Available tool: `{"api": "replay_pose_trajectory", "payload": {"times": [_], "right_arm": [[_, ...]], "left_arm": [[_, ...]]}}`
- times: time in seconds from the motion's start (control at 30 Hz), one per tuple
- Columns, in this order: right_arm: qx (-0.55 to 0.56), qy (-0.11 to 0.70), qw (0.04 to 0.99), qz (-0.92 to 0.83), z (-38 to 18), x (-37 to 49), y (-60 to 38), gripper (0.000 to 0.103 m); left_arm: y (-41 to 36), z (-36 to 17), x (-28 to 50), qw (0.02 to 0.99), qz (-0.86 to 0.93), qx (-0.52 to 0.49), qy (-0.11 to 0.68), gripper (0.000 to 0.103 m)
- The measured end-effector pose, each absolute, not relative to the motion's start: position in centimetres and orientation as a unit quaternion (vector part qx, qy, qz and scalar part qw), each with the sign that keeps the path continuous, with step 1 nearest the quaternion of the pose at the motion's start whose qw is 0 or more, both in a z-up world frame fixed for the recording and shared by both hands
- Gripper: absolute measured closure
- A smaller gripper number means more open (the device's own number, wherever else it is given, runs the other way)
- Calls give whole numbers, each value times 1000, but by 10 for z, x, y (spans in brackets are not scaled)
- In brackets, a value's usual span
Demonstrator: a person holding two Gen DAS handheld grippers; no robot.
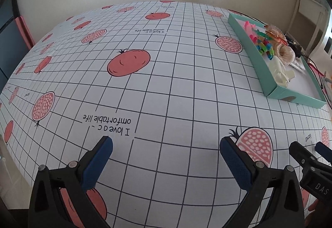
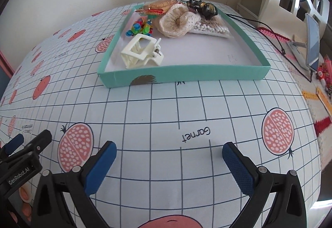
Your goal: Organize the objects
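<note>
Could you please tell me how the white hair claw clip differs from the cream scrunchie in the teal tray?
The white hair claw clip is rigid plastic with an angular open frame and visible teeth; the cream scrunchie is soft, ruffled fabric gathered round a centre hole. The clip lies nearer the front wall of the teal tray; the scrunchie sits further back, against the other items. Both are pale and lie inside the tray.

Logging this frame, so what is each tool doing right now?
Left tool: open, holding nothing, above the tablecloth.
Right tool: open, holding nothing, short of the teal box.
</note>
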State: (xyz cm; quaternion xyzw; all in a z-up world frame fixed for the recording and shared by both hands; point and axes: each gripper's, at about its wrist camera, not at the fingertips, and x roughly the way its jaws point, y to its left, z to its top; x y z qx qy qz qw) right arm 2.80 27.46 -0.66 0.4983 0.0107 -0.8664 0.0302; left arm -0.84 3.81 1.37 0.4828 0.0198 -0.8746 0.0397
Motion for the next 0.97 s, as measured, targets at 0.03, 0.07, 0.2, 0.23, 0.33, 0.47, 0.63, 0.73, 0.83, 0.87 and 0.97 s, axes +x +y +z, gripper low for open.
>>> {"api": "replay_pose_trajectory", "payload": {"times": [0.03, 0.07, 0.2, 0.23, 0.33, 0.47, 0.63, 0.73, 0.83, 0.87, 0.97], "right_arm": [[497, 16, 27, -867, -7, 28, 274, 0], [498, 21, 25, -867, -8, 28, 274, 0], [496, 27, 23, -868, -9, 28, 273, 0], [496, 28, 23, -868, -9, 28, 273, 0], [496, 28, 22, -868, -9, 28, 272, 0], [494, 28, 22, -869, -9, 29, 271, 0], [490, 28, 21, -871, -10, 30, 271, 0], [488, 28, 21, -872, -10, 31, 271, 0], [487, 27, 21, -873, -10, 31, 271, 0], [487, 27, 20, -873, -10, 31, 271, 0], [487, 28, 21, -873, -10, 31, 272, 0]], "left_arm": [[38, 13, -8, 39, -874, 484, 20, 0], [38, 12, -9, 39, -873, 485, 20, 0], [35, 8, -9, 40, -871, 488, 27, 0], [35, 8, -9, 41, -871, 488, 27, 0], [35, 8, -7, 41, -874, 484, 27, 0], [36, 8, -7, 42, -876, 480, 28, 0], [36, 8, -6, 42, -878, 477, 28, 0], [36, 8, -6, 42, -878, 476, 28, 0], [36, 8, -6, 42, -878, 477, 28, 0], [36, 9, -6, 42, -877, 477, 28, 0], [36, 9, -6, 42, -878, 477, 28, 0]]}}
